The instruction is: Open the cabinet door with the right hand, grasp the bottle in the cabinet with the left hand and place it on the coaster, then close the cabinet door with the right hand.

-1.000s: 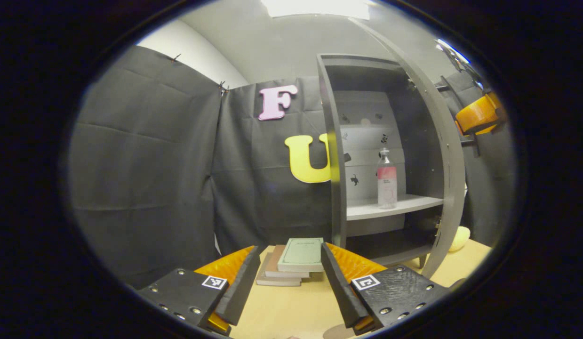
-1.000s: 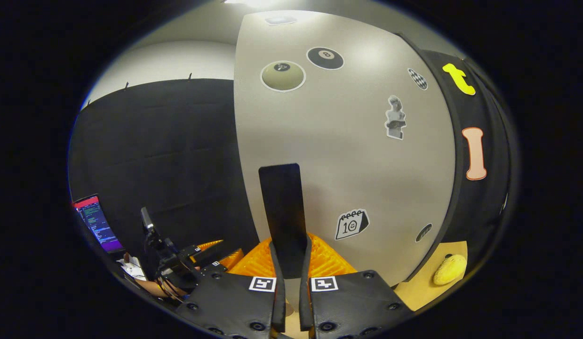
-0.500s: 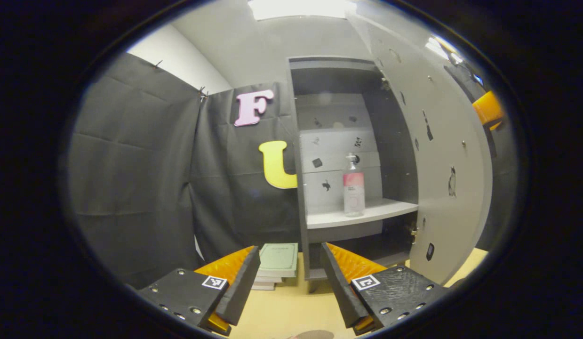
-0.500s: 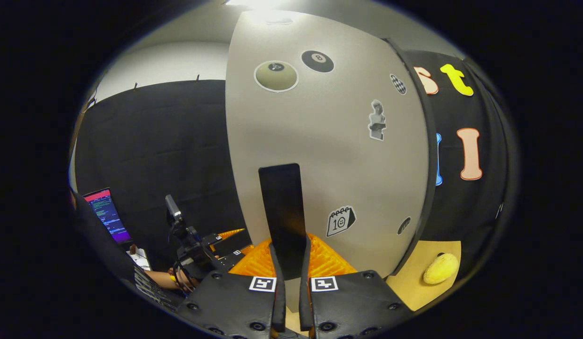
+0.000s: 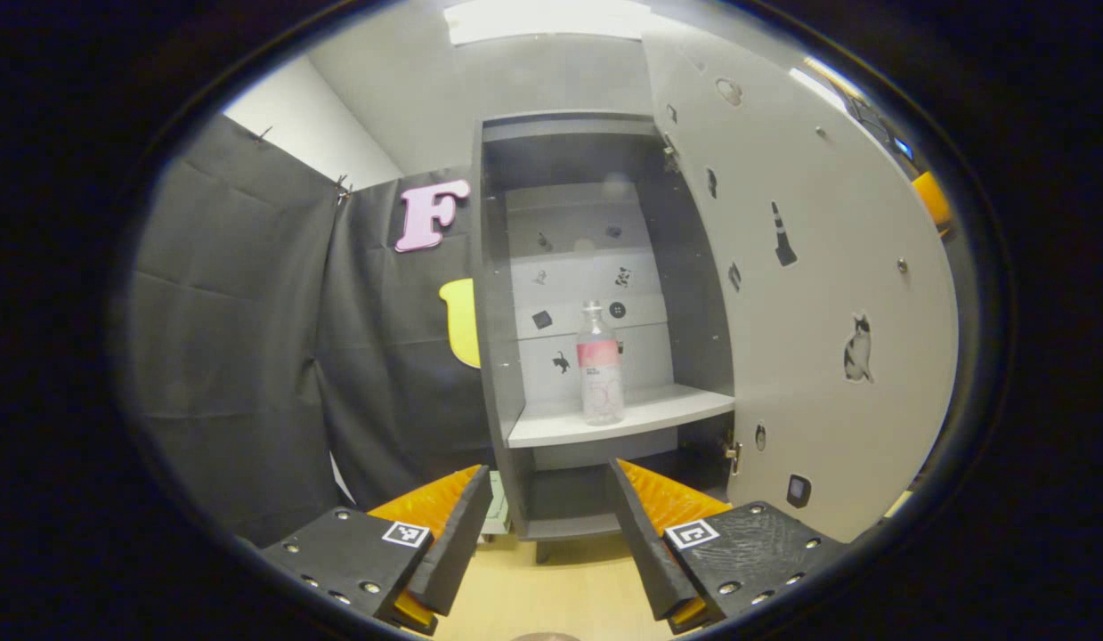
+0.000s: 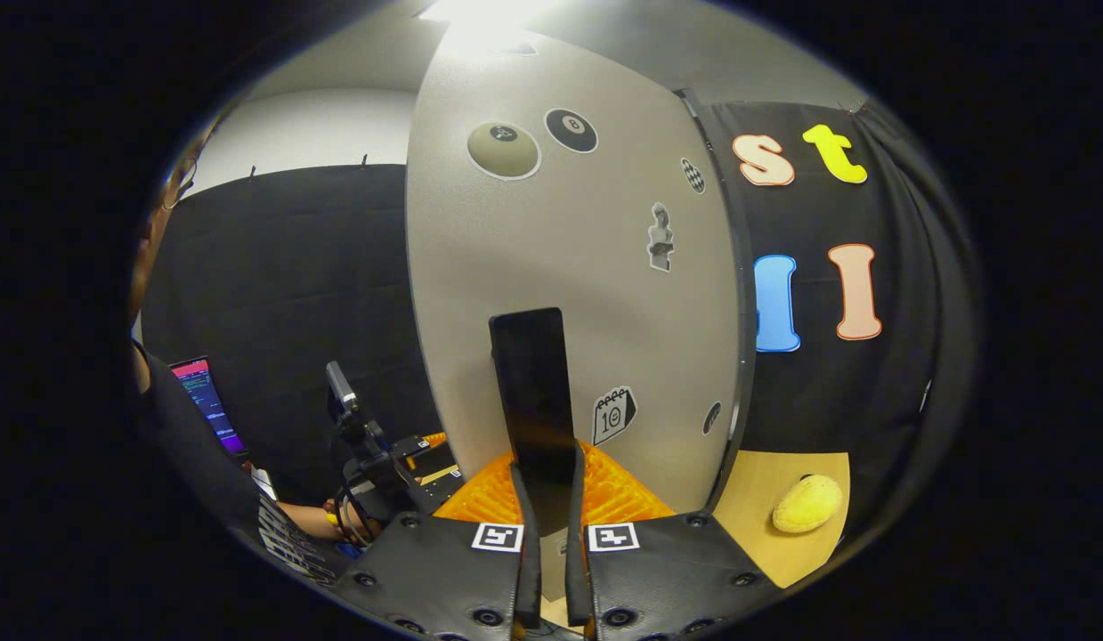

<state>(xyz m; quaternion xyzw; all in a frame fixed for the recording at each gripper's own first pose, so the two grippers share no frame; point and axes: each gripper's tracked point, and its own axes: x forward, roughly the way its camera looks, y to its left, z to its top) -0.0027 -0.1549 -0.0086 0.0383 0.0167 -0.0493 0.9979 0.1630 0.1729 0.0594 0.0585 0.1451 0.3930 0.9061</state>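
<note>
Recording booth, lab-type: black cloth wall [image 5: 248,356], grey sticker-covered cabinet [image 5: 596,294] on a wooden table [image 5: 551,588], lit monitor [image 6: 208,401] beside the person [image 6: 204,472].

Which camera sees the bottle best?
The left gripper view: the bottle stands upright on the cabinet shelf, straight ahead. The right gripper view faces the outside of the open door, which hides the cabinet's inside.
</note>
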